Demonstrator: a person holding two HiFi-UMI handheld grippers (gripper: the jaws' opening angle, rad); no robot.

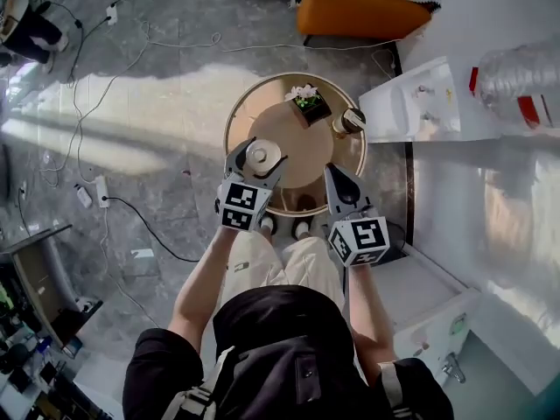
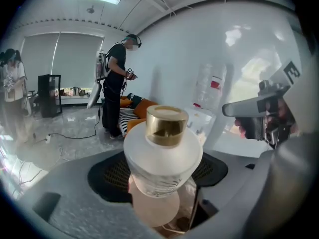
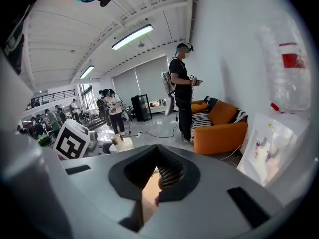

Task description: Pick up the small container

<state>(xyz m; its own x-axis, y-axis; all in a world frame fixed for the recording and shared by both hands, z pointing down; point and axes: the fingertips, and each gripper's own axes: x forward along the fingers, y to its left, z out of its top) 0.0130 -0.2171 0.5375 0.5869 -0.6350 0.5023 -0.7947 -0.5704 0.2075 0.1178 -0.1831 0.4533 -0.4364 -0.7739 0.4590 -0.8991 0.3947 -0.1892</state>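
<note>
The small container [image 1: 262,154] is a frosted white jar with a gold cap [image 2: 166,125]. It is held above the near left part of the round tan table [image 1: 306,160]. My left gripper [image 1: 259,163] is shut on the jar's body [image 2: 160,171], with a jaw on each side. My right gripper [image 1: 333,173] hangs over the table's near right edge, jaws together and nothing between them [image 3: 158,182]. In the right gripper view the jar [image 3: 120,142] shows at the left, beside the left gripper's marker cube [image 3: 73,138].
A small potted plant [image 1: 307,103] and a second gold-capped jar [image 1: 352,120] stand at the table's far side. A white cabinet [image 1: 420,103] and a wall close in on the right. An orange sofa [image 1: 359,11] and floor cables [image 1: 131,68] lie beyond. People stand in the room [image 2: 117,83].
</note>
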